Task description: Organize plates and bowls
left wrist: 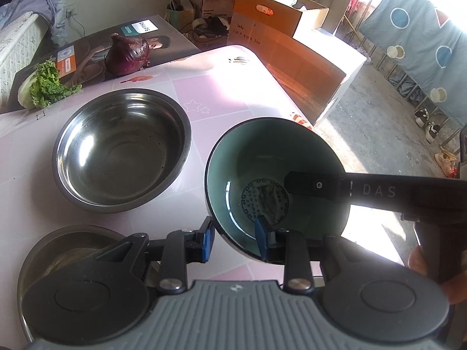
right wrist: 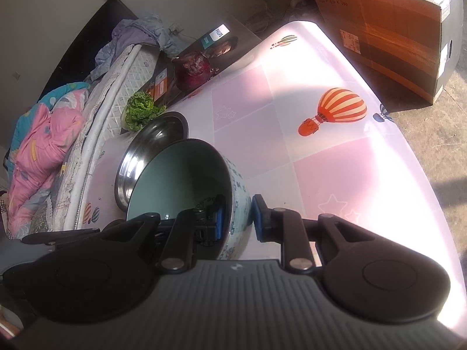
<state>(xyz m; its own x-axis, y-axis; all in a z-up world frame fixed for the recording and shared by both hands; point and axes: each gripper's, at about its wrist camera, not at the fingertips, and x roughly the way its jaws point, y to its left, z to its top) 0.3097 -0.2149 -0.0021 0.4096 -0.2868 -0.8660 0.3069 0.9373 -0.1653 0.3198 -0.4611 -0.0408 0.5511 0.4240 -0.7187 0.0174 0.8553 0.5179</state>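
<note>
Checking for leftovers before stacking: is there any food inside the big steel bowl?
No, the steel bowl shows only bare shiny metal inside.

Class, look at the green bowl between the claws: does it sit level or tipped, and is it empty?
Tipped and empty. The green bowl faces sideways toward the steel bowl; its printed bottom shows bare.
</note>
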